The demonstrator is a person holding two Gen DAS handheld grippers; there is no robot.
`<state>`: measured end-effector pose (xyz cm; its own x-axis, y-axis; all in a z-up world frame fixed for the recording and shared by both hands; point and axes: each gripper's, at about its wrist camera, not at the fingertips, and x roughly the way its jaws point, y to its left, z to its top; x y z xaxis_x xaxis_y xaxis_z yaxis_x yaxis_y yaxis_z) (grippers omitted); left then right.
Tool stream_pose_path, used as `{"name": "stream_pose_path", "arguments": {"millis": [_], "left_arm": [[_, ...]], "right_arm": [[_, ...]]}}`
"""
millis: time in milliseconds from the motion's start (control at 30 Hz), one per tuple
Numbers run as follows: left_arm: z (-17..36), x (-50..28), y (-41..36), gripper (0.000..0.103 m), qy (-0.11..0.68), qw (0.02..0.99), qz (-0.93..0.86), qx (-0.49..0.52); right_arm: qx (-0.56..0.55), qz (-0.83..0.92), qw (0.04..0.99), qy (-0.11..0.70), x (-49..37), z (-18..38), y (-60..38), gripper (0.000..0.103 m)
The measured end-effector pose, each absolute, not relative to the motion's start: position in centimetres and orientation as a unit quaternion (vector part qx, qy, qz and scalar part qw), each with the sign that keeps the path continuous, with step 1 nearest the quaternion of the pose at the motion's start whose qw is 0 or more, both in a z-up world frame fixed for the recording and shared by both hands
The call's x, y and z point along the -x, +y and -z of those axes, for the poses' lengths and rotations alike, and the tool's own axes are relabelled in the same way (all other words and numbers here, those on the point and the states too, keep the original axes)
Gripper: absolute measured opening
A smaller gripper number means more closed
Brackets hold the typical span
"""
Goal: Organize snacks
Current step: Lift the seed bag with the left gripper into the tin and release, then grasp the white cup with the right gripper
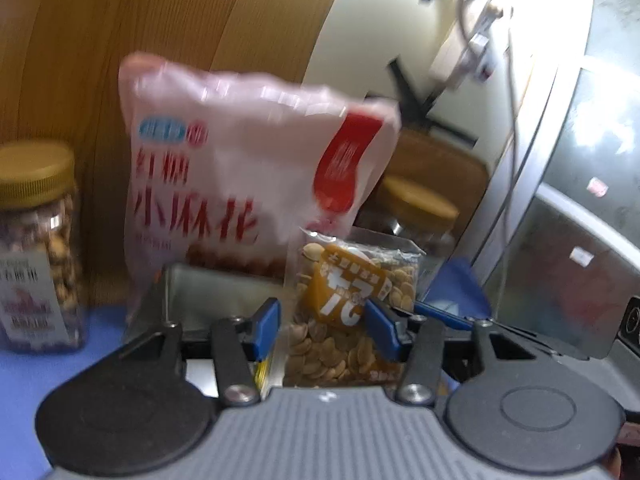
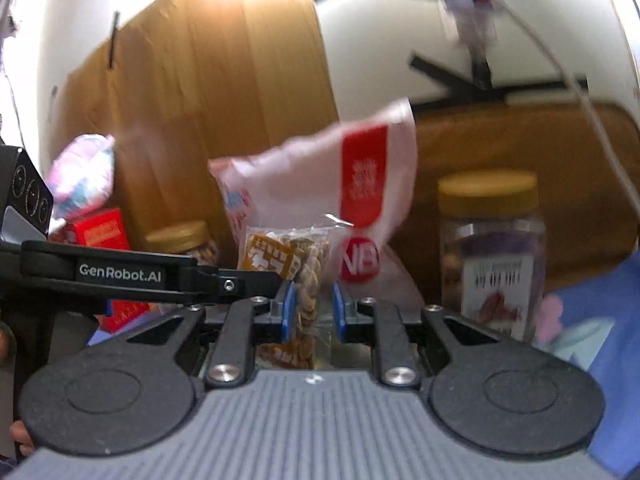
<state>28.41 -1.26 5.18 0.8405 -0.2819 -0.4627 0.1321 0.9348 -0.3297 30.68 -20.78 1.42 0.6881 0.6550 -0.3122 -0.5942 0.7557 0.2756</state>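
- Your left gripper (image 1: 324, 329) is clenched on the small clear packet of pale seeds with an orange label (image 1: 348, 312). The blue pads sit on its two side edges, low on the packet.
- Your right gripper (image 2: 313, 312) flanks the same packet (image 2: 294, 280). One pad lies against it, but blur hides whether the other pad presses, so I cannot tell if that grip is closed.
- The packet is held up off the blue table cover (image 1: 24, 368), in front of the other snacks.
- The tall wooden panel (image 1: 160, 40) closes off the back. Open room shows only on the blue cover toward the near left of the left wrist view.
- Right behind the packet stands the big pink-white snack bag with red lettering (image 1: 240, 184), overlapping it from behind.
- A clear plastic nut jar with a gold lid (image 1: 38, 248) stands well to the left, and a second gold-lidded jar (image 2: 492, 256) to the right.
- Red cartons (image 2: 100, 232) and a pastel bag (image 2: 84, 176) crowd the far left.
- The packet stands upright with its long axis vertical. Its label faces your left camera, and it is seen nearly edge-on by your right camera.
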Motion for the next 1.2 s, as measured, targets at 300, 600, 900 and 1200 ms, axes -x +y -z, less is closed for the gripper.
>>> {"name": "stream_pose_path", "arguments": {"millis": [300, 600, 900, 1200], "left_arm": [[-5.4, -25.2, 1.0, 0.069, 0.267, 0.948, 0.063, 0.163], [-5.2, -15.5, 3.0, 0.07, 0.266, 0.943, 0.069, 0.186], [-1.9, -11.3, 2.9, 0.07, 0.312, 0.918, 0.082, 0.231], [-1.4, -8.5, 2.5, 0.07, 0.318, 0.915, 0.093, 0.231]], "right_arm": [[-0.083, -0.31, 0.926, 0.2, -28.3, -2.2, -22.3, 0.054], [-0.132, -0.334, 0.902, 0.24, -20.7, -1.0, -25.9, 0.054], [-0.089, -0.319, 0.895, 0.299, -19.5, 1.5, -23.9, 0.063], [-0.122, -0.289, 0.901, 0.3, -20.5, 1.7, -25.0, 0.048]]}}
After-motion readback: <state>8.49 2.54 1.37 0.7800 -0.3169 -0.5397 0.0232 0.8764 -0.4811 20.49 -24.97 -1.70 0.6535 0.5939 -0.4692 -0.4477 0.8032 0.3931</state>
